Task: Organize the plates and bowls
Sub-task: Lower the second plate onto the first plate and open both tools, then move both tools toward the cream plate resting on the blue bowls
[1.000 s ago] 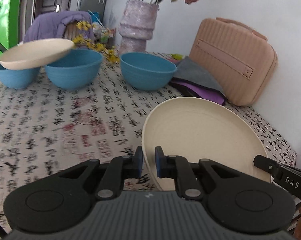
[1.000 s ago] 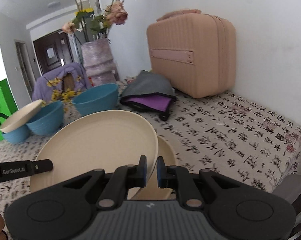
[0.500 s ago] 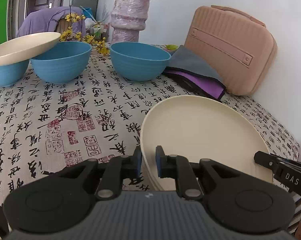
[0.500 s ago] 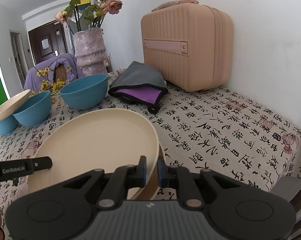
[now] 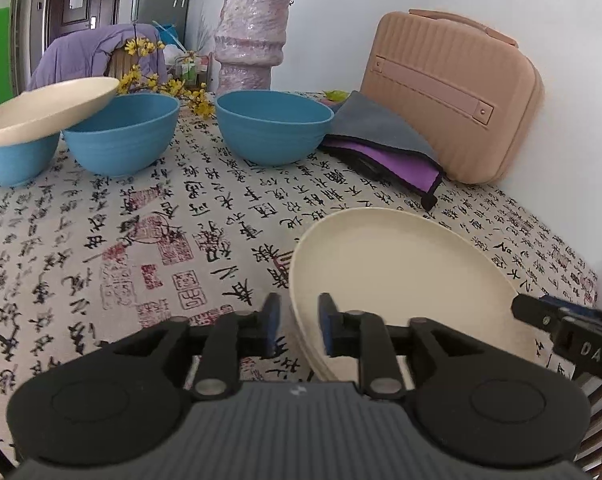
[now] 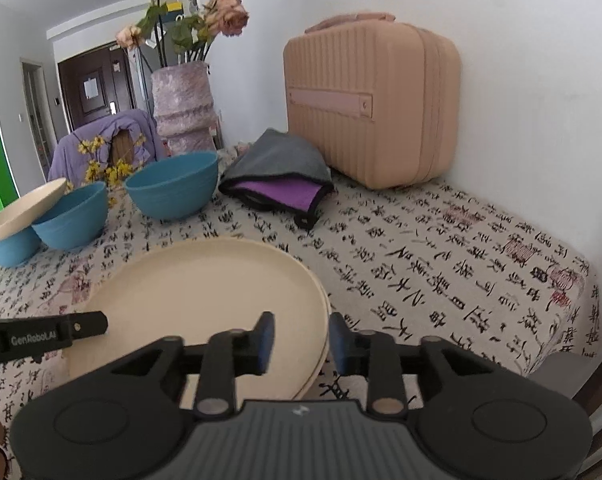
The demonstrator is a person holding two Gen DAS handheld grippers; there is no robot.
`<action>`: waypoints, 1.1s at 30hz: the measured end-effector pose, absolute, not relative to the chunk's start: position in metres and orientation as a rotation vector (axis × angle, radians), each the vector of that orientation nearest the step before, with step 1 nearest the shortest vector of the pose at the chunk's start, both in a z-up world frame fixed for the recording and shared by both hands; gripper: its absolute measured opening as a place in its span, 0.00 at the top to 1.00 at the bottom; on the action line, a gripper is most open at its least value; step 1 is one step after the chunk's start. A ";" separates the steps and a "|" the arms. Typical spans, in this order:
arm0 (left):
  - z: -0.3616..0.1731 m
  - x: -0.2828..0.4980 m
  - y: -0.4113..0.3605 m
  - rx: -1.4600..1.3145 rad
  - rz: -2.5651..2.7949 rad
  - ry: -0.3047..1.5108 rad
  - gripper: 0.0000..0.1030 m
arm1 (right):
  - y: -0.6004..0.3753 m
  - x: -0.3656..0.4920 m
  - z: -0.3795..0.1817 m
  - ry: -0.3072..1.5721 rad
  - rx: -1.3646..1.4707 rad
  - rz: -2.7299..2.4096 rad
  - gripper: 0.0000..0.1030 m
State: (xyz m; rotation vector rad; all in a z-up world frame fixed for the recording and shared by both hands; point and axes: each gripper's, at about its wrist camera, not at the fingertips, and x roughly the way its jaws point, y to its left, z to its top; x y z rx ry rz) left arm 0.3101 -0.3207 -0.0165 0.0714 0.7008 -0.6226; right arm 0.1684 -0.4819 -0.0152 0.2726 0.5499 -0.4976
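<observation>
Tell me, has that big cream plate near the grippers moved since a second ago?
Yes. The top cream plate has come down flat onto the plate under it, nearer the tablecloth; both grippers' jaws have just been opening, its rim between them.

Cream plates (image 5: 401, 276), plain, stacked on a tablecloth (image 5: 101, 248) of off-white printed with black calligraphy and red seal stamps. Three plain blue bowls (image 5: 273, 130) behind, a tilted cream plate (image 5: 45, 108) on the leftmost two; pink ribbed case (image 6: 373, 104), grey cloth over purple (image 6: 281, 176). Mottled lilac vase (image 5: 251, 40) with dusty-pink roses; black grippers with blue pads (image 6: 265, 340).
</observation>
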 end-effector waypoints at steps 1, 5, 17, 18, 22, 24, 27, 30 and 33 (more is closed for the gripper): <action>-0.015 0.309 -0.320 0.073 -0.620 0.694 0.72 | -0.482 0.167 -0.013 0.544 0.272 -0.498 0.68; -0.004 0.303 -0.311 0.070 -0.627 0.682 0.63 | -0.480 0.159 -0.004 0.522 0.273 -0.491 0.65; 0.030 0.245 -0.211 0.043 -0.479 0.566 0.26 | -0.422 0.128 0.025 0.409 0.192 -0.338 0.21; 0.032 0.240 -0.201 0.040 -0.451 0.554 0.24 | -0.413 0.126 0.027 0.396 0.184 -0.313 0.17; 0.043 0.213 -0.154 0.027 -0.332 0.498 0.19 | -0.376 0.125 0.029 0.383 0.173 -0.196 0.16; 0.046 0.197 -0.132 0.022 -0.271 0.474 0.17 | -0.357 0.125 0.028 0.374 0.164 -0.137 0.15; 0.049 0.169 -0.098 -0.002 -0.194 0.451 0.10 | -0.330 0.121 0.028 0.362 0.159 -0.059 0.14; 0.050 0.142 -0.071 -0.022 -0.124 0.431 0.04 | -0.302 0.111 0.027 0.351 0.140 0.006 0.13; 0.049 0.117 -0.047 -0.049 -0.074 0.408 0.02 | -0.278 0.099 0.025 0.345 0.116 0.058 0.12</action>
